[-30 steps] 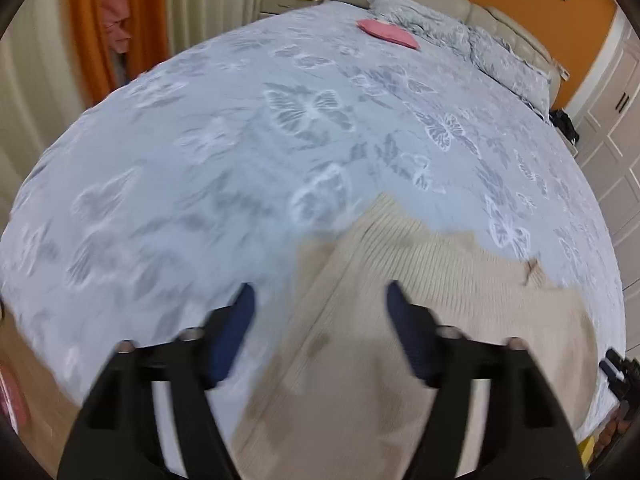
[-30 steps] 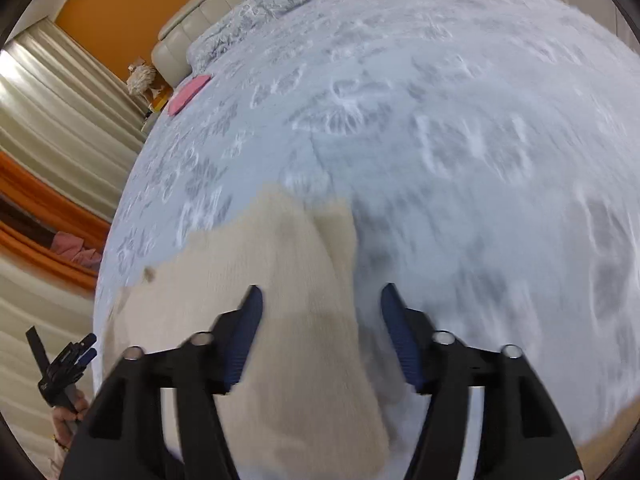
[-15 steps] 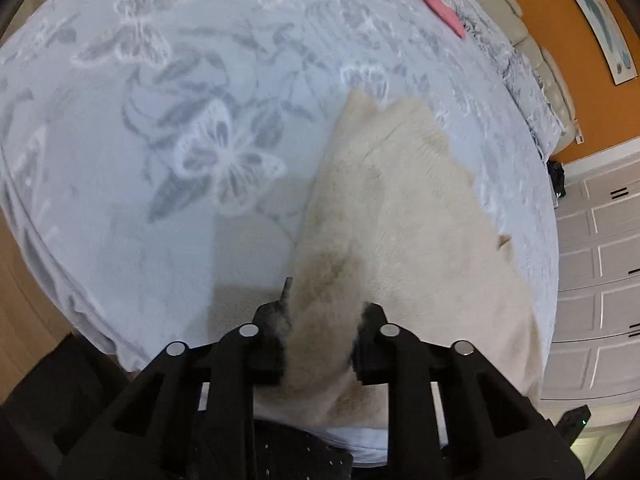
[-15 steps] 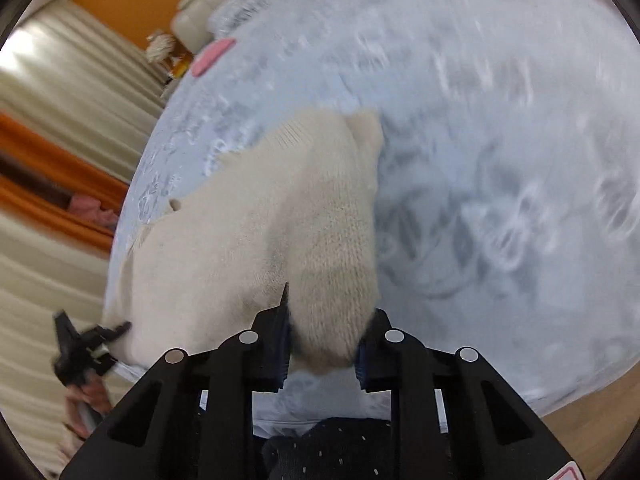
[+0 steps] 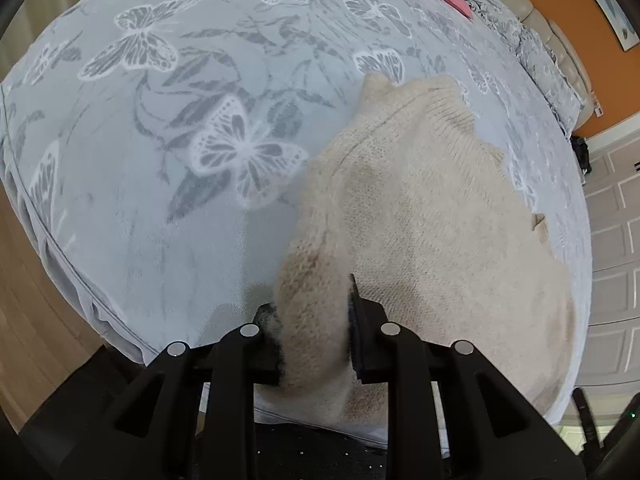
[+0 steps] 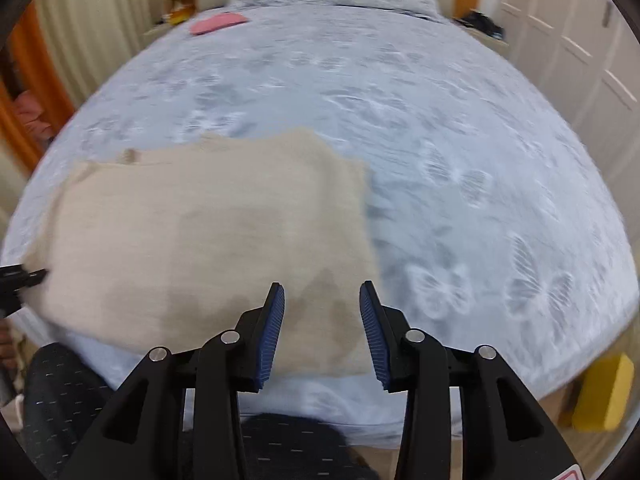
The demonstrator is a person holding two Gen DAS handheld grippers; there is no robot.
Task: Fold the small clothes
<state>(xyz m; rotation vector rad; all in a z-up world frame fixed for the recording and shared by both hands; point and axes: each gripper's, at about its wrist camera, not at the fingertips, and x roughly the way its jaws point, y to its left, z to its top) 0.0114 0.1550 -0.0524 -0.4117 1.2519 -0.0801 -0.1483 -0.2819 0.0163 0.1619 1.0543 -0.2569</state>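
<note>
Two grippers: left gripper (image 5: 314, 320) clamped on cream sweater's (image 5: 432, 216) near-edge bunch; right gripper (image 6: 322, 328) jaws just reopened, parted, nothing between pads. Sweater flat on butterfly-print bed (image 6: 460, 128), near edge. No readable text; sweater's tag (image 5: 540, 228) too small.

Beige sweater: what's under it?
The beige sweater lies on the butterfly-print bedspread, its near corner pinched in the left gripper. Anything beneath the knit is covered.
</note>
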